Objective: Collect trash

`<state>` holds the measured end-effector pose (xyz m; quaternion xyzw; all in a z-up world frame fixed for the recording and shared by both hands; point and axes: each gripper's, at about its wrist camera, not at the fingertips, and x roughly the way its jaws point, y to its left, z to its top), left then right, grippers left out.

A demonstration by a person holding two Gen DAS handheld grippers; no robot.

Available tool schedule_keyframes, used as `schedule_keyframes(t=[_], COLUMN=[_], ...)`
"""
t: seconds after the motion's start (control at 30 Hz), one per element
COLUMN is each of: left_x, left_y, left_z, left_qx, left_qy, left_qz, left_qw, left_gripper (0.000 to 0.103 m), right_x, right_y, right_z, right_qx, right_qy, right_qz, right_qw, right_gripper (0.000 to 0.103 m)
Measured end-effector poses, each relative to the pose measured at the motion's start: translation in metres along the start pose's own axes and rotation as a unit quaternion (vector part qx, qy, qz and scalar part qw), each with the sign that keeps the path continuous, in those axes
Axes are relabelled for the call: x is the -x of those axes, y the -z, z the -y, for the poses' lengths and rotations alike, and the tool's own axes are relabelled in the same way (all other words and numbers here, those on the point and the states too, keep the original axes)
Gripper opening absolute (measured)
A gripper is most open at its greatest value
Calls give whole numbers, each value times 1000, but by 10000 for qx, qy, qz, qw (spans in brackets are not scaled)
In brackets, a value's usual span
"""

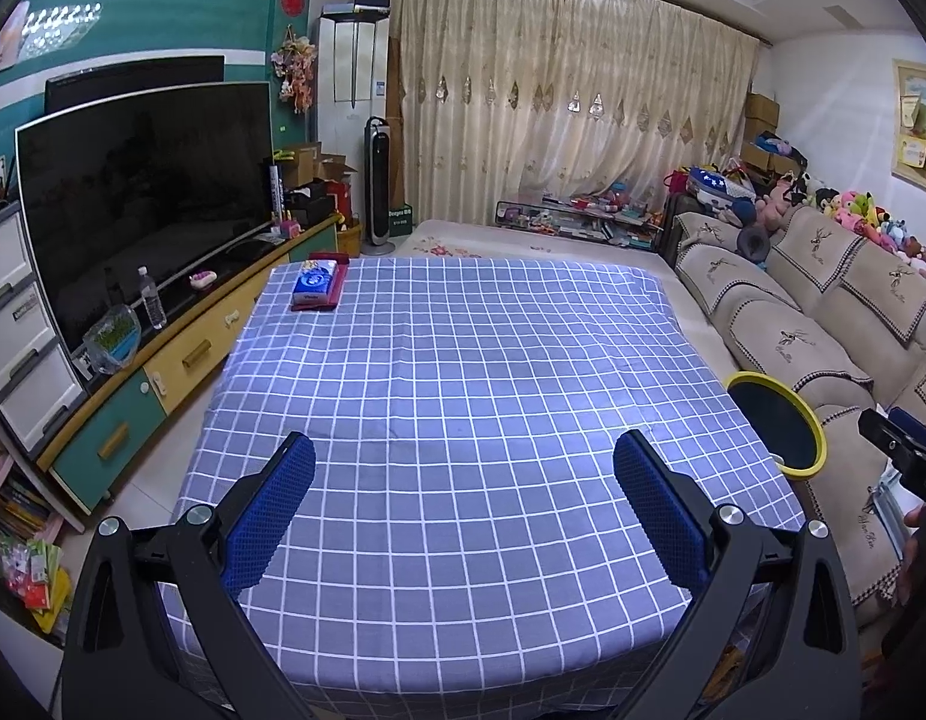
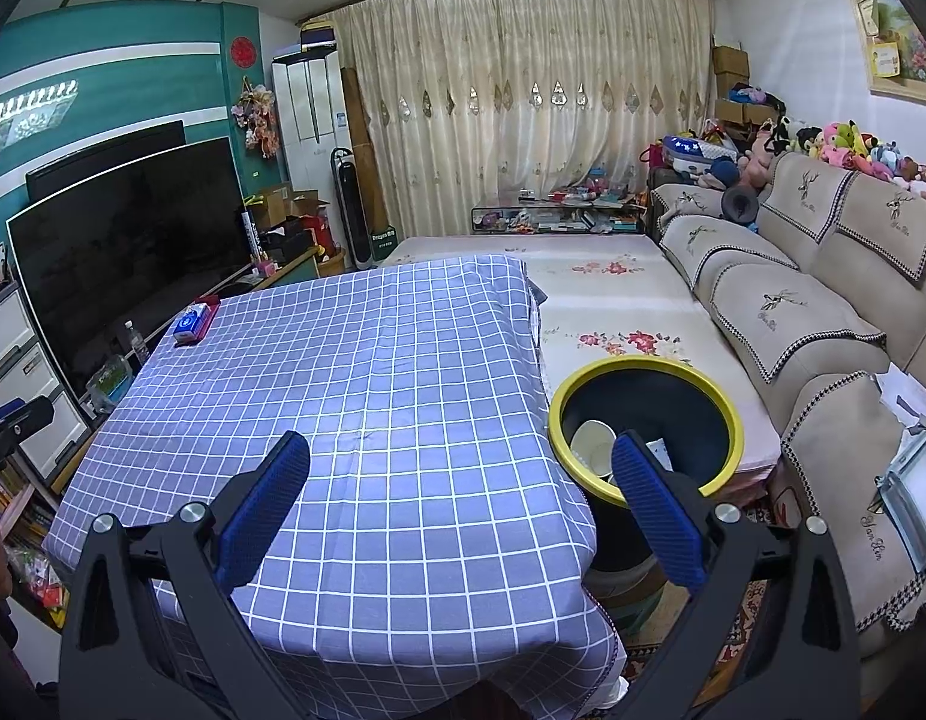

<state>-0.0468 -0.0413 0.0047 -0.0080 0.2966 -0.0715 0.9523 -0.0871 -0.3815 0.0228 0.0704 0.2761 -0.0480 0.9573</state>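
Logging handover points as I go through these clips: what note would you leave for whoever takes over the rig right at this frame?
Left gripper: open, holding nothing, above the checked tablecloth.
Right gripper: open, holding nothing, at the table's edge nearest the bin.
Yellow-rimmed bin stands beside the table, toward the sofa; a white paper cup and some white scraps lie inside.
On the cloth only a blue tissue pack on a red box remains, at the far corner near the TV.
Done: no loose trash is visible on the table.
Left: little that shows; check the floor, largely out of view.
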Motion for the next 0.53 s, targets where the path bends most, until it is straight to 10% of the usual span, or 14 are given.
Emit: schedule_keyframes(t=[0.3,0.53], left_x=[-19,-118], left_y=[-11,-45], left_z=[-1,-39], left_qx=[-96,53], left_qy=[-55,-416], left_qz=[56,-384], left_qw=[9999,9984], left_gripper=[98,98], right_x=[-16,-108], right_y=[-6,-49], right_z=[0,-30], right_qx=[48,360], right_qy=[-34,-328], right_qz=[-93,-479], right_qw=[9999,9977], right_gripper=[96,96])
